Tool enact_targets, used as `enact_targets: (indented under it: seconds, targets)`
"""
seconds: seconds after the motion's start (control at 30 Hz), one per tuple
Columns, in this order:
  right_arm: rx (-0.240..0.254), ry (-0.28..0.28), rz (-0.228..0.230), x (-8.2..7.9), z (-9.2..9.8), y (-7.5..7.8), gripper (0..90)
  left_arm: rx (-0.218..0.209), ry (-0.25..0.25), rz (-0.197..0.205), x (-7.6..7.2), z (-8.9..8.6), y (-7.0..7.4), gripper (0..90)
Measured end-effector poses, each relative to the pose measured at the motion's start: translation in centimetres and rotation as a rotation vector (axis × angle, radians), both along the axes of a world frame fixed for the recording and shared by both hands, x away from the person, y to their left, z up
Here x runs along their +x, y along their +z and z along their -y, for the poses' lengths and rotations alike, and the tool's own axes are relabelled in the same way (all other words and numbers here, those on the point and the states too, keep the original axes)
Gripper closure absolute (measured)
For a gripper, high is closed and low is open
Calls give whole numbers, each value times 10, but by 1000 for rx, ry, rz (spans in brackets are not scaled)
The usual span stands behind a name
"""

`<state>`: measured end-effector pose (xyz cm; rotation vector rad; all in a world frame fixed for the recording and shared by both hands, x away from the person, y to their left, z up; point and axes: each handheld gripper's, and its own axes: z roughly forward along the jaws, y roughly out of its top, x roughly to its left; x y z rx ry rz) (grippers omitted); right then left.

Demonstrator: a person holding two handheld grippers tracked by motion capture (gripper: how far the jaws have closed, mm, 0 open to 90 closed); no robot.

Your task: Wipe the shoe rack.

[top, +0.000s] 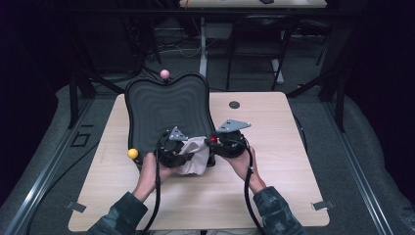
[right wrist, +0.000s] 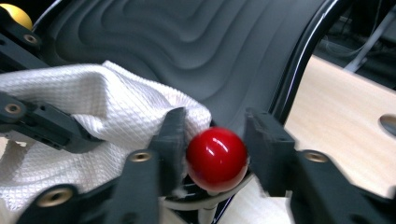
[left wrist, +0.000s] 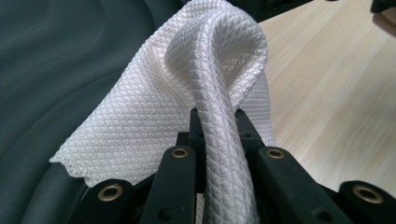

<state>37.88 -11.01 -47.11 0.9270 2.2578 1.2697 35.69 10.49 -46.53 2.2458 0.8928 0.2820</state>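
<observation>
The white cloth (top: 193, 155) with a diamond weave hangs bunched at the near edge of a dark ribbed tray (top: 161, 105), partly over the tray's near rim and partly over the pale wood-grain table (top: 274, 196). The tray stands on the left half of the table; beyond the table the room is dark, with a grey floor, black frame legs and another desk at the far side.

In the left gripper view a rolled fold of the cloth runs straight between the two black jaws, which are clamped together on it; the rest of the cloth spreads away to the left over the tray's ribbed surface. The left gripper (left wrist: 217, 116) sits at the tray's near edge.

The right gripper (right wrist: 215, 135) is just to the right of the cloth. A red ball (right wrist: 216, 158) on the tray's near right corner sits between its jaws, with the left pad touching or nearly touching it and a small gap at the right pad; whether it is gripped cannot be told.

A yellow ball (top: 132, 153) is at the tray's near left corner and a pink ball (top: 165, 74) at its far edge.
</observation>
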Motion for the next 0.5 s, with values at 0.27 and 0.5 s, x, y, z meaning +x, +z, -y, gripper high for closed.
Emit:
enact_targets:
  seconds: [0.27, 0.5]
  targets:
    - [21, -30, 15, -14, 1, -3, 609, -1, 17, 52, -10, 2, -3, 819]
    - [29, -49, 14, -22, 1, -4, 608, -45, 17, 65, -14, 4, -4, 820]
